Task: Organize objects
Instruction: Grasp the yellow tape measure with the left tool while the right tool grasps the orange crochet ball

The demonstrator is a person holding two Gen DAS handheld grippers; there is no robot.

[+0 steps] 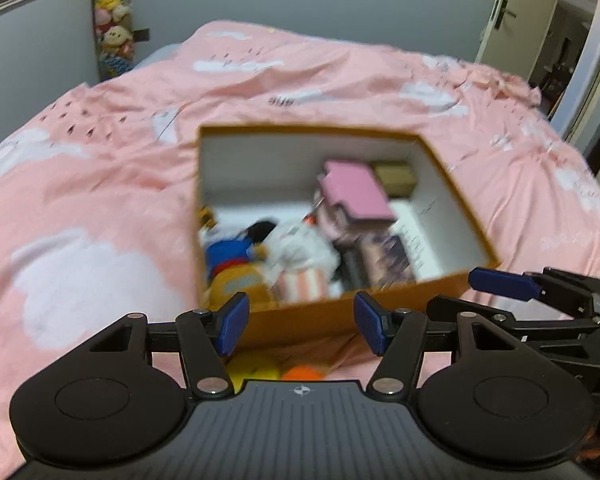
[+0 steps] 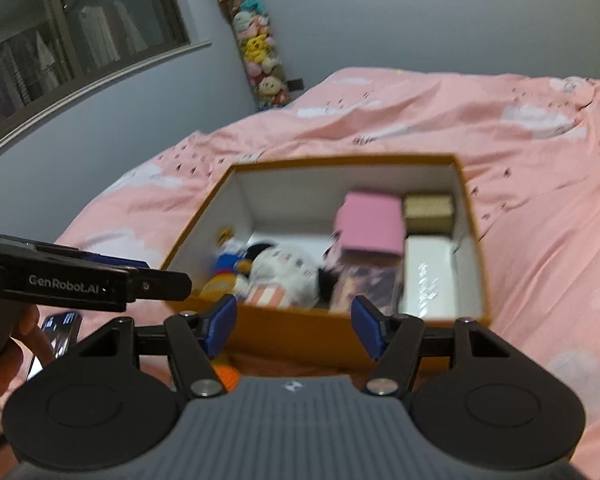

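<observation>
An open orange cardboard box (image 1: 440, 164) with white inner walls sits on the pink bed; it also shows in the right wrist view (image 2: 204, 216). Inside lie a pink box (image 1: 358, 194) (image 2: 370, 220), a tan box (image 2: 428, 208), a white pack (image 2: 430, 276), a white and black plush (image 2: 284, 268) and a blue and yellow plush (image 1: 230, 264). My left gripper (image 1: 302, 322) is open and empty, just in front of the box's near wall. My right gripper (image 2: 292, 326) is open and empty, also at the near wall. A yellow object (image 1: 254, 366) and an orange one (image 1: 302, 372) lie below the left gripper.
The pink cloud-print duvet (image 1: 100, 184) covers the whole bed. A column of plush toys (image 2: 256, 52) stands in the far corner by the grey wall. A window (image 2: 80, 28) is at the left, and an open door (image 1: 512, 12) at the far right. A phone (image 2: 62, 330) lies at my left hand.
</observation>
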